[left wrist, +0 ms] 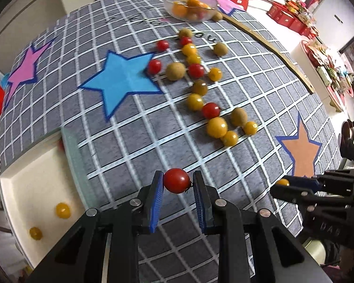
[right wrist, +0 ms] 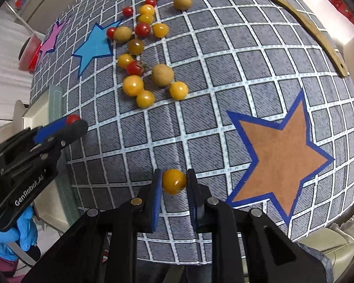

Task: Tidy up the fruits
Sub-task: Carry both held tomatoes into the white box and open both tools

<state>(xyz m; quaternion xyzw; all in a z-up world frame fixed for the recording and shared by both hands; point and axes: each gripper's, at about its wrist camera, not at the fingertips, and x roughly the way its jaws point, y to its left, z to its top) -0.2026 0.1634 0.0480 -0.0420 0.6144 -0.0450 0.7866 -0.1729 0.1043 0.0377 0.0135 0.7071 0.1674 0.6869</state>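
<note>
Here, in the left wrist view, the left gripper (left wrist: 178,184) is clamped on a red tomato (left wrist: 176,180) above the checked cloth (left wrist: 129,141); the white tray (left wrist: 35,184) sits near left, holding two yellow tomatoes (left wrist: 63,210); the loose pile (left wrist: 200,89) lies farther off, with a glass bowl (left wrist: 191,7) at the far edge; the right gripper (left wrist: 292,184) shows at right. In the right wrist view, the right gripper is clamped on a yellow tomato (right wrist: 174,181), just left of an orange star (right wrist: 283,155); the left gripper (right wrist: 68,122), carrying its red tomato, hangs by the tray's corner (right wrist: 35,115). The step looks like carrying picked fruit to the tray; next, each should go into its proper section, gently, since the fruit rolls.
</note>
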